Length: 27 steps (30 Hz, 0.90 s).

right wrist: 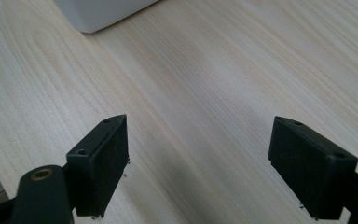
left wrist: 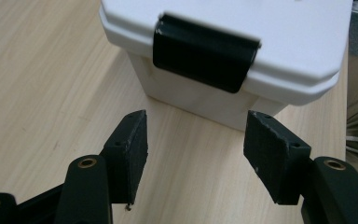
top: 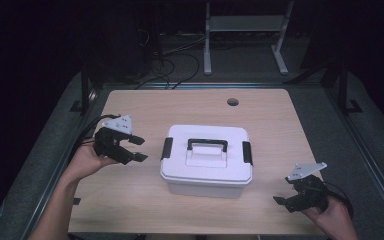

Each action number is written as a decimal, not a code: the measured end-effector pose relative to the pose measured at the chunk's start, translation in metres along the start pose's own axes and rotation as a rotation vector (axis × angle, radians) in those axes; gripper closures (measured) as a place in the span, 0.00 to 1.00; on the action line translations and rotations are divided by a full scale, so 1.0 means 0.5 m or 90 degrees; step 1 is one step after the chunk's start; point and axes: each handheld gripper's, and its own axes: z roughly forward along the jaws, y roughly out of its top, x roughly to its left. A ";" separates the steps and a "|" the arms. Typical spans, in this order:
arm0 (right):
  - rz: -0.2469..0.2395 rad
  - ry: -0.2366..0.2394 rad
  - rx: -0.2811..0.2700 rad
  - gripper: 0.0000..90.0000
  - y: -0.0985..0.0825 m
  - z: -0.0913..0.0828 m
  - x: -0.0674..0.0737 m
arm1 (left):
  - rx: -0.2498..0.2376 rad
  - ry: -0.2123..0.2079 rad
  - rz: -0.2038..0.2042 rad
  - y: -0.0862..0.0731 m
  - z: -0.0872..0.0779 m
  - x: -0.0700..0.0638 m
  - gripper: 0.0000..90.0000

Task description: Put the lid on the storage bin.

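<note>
white plastic lidded box (top: 206,160) with black side latches sits mid-worktop (top: 130,200). we aim our left claw (top: 136,149), jaws apart and empty, at its near black latch (left wrist: 204,51). our right claw (top: 280,201) hangs apart, empty, beside the box's right.

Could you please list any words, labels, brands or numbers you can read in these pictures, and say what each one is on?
None: no readable text anywhere.
White box: lid, black handle and black clasp are plain, with no label or brand.
Wooden table: bare wood grain, no markings.
</note>
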 end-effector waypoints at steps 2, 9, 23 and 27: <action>0.000 0.000 0.000 0.22 0.000 0.000 0.000 | -0.001 0.000 -0.007 -0.012 0.004 0.000 0.43; 0.000 -0.001 0.000 0.22 0.000 0.000 0.001 | 0.005 0.001 -0.025 -0.054 0.017 -0.002 0.42; 0.001 -0.001 0.000 0.22 0.000 0.000 0.002 | 0.003 0.005 -0.056 -0.115 0.035 -0.007 0.40; 0.001 -0.001 0.000 0.22 -0.001 -0.001 0.002 | -0.001 0.009 -0.061 -0.127 0.035 -0.009 0.40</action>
